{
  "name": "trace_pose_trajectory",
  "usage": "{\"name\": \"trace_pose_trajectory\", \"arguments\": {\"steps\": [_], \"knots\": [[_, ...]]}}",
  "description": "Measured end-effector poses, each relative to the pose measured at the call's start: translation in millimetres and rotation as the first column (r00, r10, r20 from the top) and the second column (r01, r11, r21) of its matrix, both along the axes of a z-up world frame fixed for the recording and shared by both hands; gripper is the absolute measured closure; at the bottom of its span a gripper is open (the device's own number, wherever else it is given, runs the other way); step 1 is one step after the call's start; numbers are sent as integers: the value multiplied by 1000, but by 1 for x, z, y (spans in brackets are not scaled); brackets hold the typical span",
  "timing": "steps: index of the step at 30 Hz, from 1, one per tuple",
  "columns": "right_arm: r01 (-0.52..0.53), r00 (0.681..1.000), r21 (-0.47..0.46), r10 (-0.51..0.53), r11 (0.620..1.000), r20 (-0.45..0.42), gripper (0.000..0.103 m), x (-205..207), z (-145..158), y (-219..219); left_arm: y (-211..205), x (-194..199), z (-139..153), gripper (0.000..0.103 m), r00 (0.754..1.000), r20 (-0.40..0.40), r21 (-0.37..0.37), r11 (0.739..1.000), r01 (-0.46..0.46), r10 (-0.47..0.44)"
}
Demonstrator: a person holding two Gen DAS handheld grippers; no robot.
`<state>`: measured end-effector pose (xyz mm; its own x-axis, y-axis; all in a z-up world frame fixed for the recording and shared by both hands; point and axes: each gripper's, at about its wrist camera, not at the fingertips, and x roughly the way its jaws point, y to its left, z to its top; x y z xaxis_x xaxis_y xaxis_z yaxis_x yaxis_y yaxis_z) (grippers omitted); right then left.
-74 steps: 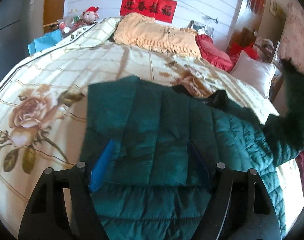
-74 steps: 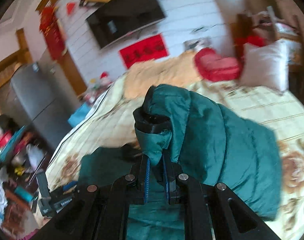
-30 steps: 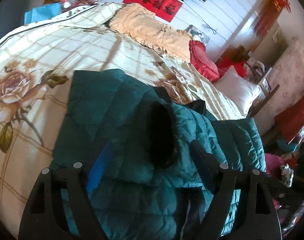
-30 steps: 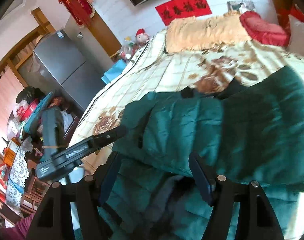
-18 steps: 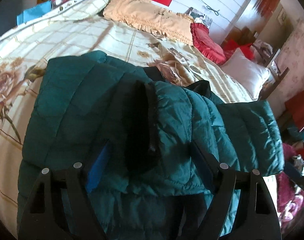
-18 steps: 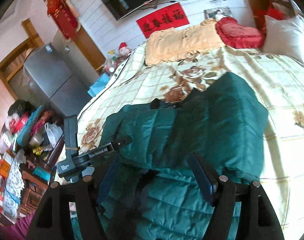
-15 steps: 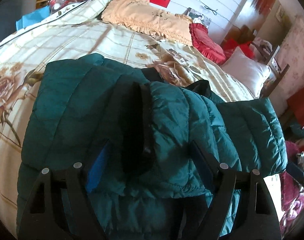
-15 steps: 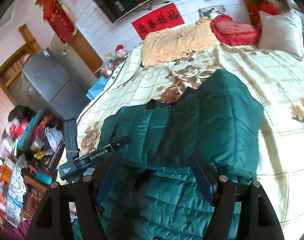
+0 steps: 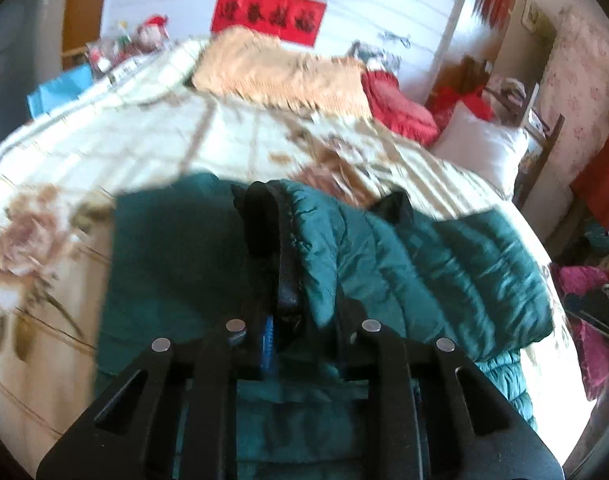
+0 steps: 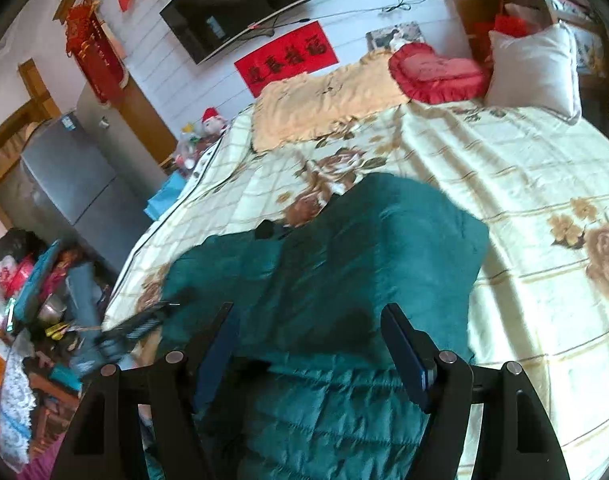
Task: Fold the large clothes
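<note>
- The left gripper [image 9: 282, 312] has just been closing its jaws, and they are now clamped on the black cuff [image 9: 264, 220] of the sleeve of the green puffer jacket [image 9: 424, 264]; the cuff stands up between the blue pads.
- The sleeve's quilted fabric bunches just to the right of the pinched cuff, draped over the jacket's body.
- The right gripper [image 10: 310, 344] has its jaws apart with nothing pressed between them; it hovers over the jacket's folded upper layer, and no pad is seen touching the fabric.
- In the right wrist view the left gripper [image 10: 144, 322] shows, blurred, at the jacket's left edge.
- The jacket [image 10: 344, 260] lies on the bed [image 10: 524, 184], near its front edge, folded over itself so a smooth upper layer covers the quilted lower part.
- A dark collar or hood edge [image 9: 394, 204] peeks out at the jacket's far side.
- The bed carries a cream floral quilt; at its far end lie a peach fringed blanket [image 9: 280, 70], a red heart-shaped cushion [image 10: 436, 70] and a white pillow [image 10: 532, 68].
- On the wall behind hang a red banner [image 10: 288, 58] and a dark television [image 10: 240, 8].
- A grey refrigerator [image 10: 72, 176] stands to the left of the bed, beside cluttered items.
</note>
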<state>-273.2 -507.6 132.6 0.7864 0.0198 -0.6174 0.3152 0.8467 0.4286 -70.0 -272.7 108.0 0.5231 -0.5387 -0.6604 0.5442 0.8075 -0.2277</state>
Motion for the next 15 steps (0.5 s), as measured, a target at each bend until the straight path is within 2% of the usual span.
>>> {"name": "trace_pose_trajectory", "arguments": {"steps": [3,8,15], "knots": [[13,1000,12,-13,1000,-12,32,11,-4,-3,20,9,13,82,998,59,20,999,-39,38],[13,998,12,-12,1000,-58,32,33,-18,-2,46,27,3,82,997,21,26,996,-80,80],[-12,989,-28,8,1000,-147,32,64,-45,11,59,25,-22,83,994,8,52,993,-105,105]]}}
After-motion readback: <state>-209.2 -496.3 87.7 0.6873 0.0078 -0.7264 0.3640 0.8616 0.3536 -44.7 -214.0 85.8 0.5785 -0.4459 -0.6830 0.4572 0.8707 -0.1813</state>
